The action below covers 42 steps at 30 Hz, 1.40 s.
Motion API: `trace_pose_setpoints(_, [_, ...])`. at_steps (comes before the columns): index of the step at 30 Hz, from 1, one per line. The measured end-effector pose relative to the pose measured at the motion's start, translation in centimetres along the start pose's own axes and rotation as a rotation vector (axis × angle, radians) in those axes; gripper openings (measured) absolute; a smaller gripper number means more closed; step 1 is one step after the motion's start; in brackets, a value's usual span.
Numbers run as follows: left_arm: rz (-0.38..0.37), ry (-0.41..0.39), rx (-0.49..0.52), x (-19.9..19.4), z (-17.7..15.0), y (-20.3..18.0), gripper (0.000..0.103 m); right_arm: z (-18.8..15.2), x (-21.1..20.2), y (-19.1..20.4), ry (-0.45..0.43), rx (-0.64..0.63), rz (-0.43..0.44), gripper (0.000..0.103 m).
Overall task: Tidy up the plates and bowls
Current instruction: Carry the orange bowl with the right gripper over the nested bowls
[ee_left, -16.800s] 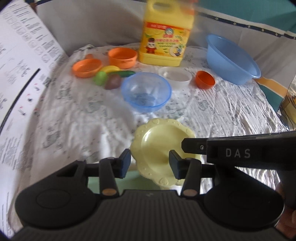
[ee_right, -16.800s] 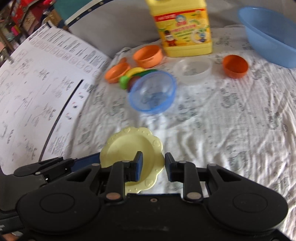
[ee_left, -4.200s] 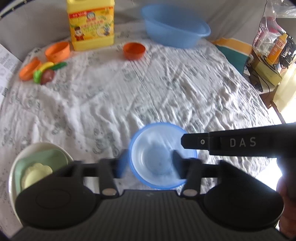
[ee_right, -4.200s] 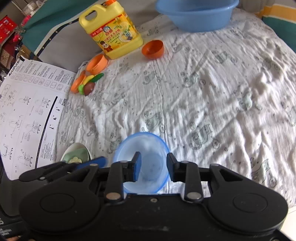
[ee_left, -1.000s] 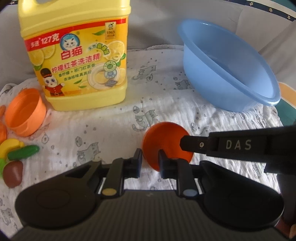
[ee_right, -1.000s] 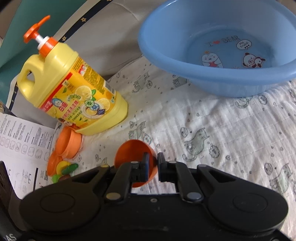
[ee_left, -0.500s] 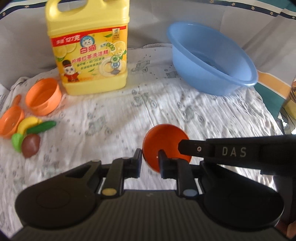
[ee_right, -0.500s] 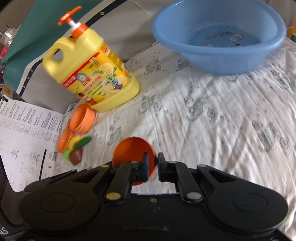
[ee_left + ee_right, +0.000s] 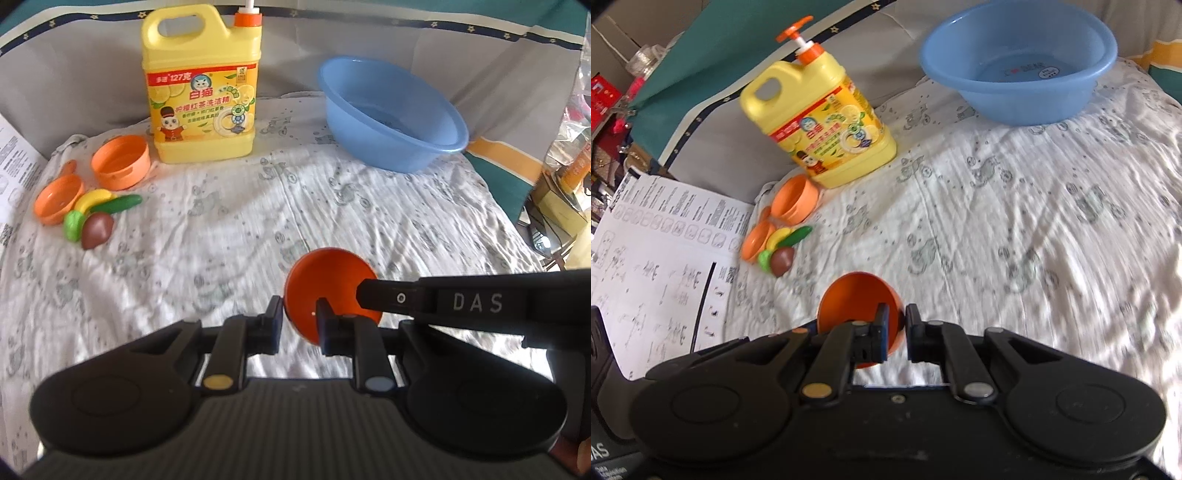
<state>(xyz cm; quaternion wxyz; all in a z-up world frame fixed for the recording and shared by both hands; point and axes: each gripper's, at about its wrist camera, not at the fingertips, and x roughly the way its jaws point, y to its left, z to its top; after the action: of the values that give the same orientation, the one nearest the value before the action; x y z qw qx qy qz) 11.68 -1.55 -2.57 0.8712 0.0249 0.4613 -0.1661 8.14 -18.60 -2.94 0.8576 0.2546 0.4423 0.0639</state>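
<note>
Left wrist view: small orange bowl (image 9: 328,291) is held up off the cloth (image 9: 221,221), tipped so its opening faces the cam. Both tools have it. Left gripper (image 9: 298,317) is nipped on the bowl's left rim, one finger outside, one inside. Right gripper (image 9: 364,291) comes in from the right as a long black bar w/ its tip at the opposite rim. Two-sided hold prob. bc the bowl is light, slick plastic w/ a thin wall; one pinch alone could let it swivel.

Right wrist view confirms: right gripper (image 9: 897,326) clamped on the bowl (image 9: 857,306) wall, jaws nearly together w/ the rim between them. Bowl hangs over bare cloth (image 9: 997,221), well apart from everything else, so it's mid-carry, not set down yet.

Rest of scene, back edge: yellow detergent jug (image 9: 201,85), big blue basin (image 9: 391,114), orange cup (image 9: 120,162) on its side, orange dish (image 9: 57,199) w/ toy fruit (image 9: 98,218) touching it. Printed sheet (image 9: 657,258) lies at left.

Guess: bowl is headed to nest w/ other bowls, out of frame here, so can't say where. Risk: the two grips pulling unevenly, popping the rim free.
</note>
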Motion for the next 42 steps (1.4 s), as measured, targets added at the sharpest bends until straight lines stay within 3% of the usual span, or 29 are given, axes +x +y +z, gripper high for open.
trace_pose_setpoints(26, [-0.018, -0.046, 0.009, -7.4, -7.2, -2.3, 0.018, -7.7, -8.1, 0.3, -0.036, -0.034, 0.011, 0.010])
trace_pose_setpoints(42, [-0.017, -0.023, 0.037, -7.5, -10.3, -3.2, 0.018, -10.2, -8.5, -0.8, -0.006, -0.017, 0.006, 0.012])
